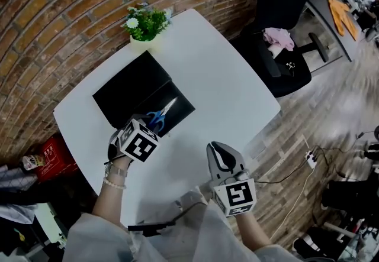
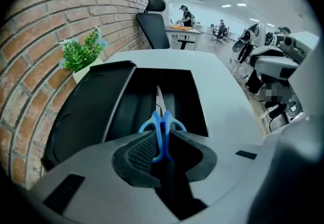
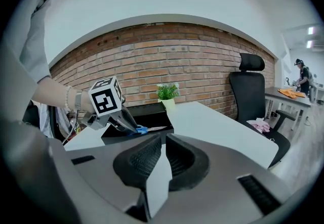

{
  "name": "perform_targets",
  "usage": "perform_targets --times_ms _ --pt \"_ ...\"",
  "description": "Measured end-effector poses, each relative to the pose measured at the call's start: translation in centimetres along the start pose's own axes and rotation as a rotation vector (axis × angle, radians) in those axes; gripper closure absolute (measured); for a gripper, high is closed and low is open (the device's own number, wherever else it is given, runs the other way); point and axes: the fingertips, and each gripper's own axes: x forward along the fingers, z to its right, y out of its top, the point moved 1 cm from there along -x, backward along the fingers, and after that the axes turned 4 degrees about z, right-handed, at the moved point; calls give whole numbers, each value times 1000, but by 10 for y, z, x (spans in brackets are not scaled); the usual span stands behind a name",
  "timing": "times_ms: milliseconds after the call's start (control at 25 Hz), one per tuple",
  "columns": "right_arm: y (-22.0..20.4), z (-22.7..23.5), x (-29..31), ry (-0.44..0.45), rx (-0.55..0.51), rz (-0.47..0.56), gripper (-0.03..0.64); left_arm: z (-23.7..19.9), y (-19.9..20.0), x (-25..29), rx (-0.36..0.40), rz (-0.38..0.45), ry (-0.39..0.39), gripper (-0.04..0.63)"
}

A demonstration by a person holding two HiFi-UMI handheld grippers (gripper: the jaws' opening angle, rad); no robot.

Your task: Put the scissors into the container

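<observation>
While my left tool is clamped on the blue handles of the scissors, the blades point forward over the open black container on the white tabletop. I cannot tell whether the blades touch the container floor. My right tool is well apart, above the tabletop's near edge. Its jaws are almost together with only a thin slit, and I grip nothing there. A potted plant stands just beyond the container, by the brick wall.
</observation>
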Motion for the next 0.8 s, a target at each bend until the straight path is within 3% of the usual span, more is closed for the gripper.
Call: perform_targets --times_ms 520,800 --pt "-7 -3 -7 4 2 -57 560 3 -9 21 30 -54 1 499" --pt "3 -10 -2 9 -15 -15 560 -2 -3 12 -9 12 -2 491"
